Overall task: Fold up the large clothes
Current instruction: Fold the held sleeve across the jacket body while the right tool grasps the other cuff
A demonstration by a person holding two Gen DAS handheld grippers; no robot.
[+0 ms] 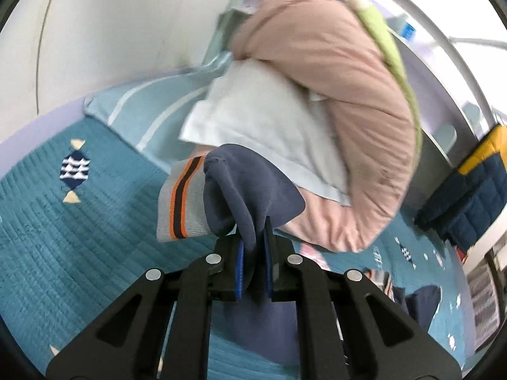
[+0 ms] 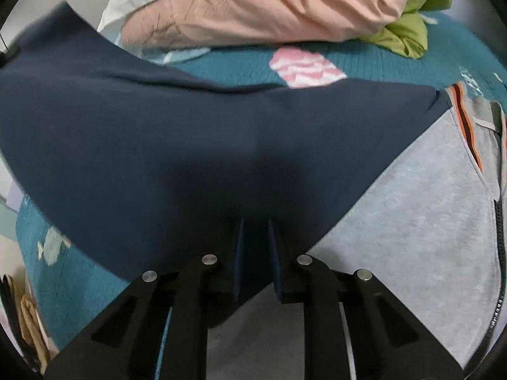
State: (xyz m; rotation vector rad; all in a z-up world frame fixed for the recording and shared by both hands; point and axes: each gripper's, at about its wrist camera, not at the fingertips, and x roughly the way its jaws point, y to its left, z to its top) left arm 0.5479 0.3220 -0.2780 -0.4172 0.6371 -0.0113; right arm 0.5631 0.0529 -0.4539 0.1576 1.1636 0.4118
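A navy and grey zip jacket lies on a teal quilted bedspread [image 1: 63, 253]. My left gripper [image 1: 254, 237] is shut on the navy sleeve [image 1: 250, 183] just behind its grey cuff [image 1: 187, 199] with orange and black stripes, held above the bed. My right gripper [image 2: 255, 231] is shut on the navy sleeve [image 2: 190, 145], which stretches wide across the view over the grey jacket body [image 2: 412, 228]. The zipper [image 2: 500, 247] runs along the right edge.
A rolled pink duvet [image 1: 332, 79] with a white pillow [image 1: 263, 126] and a light blue striped blanket [image 1: 152, 107] lies at the bed's head. A green cloth [image 2: 408, 31] sits beside the duvet. A navy and yellow padded item [image 1: 475, 183] is at the right.
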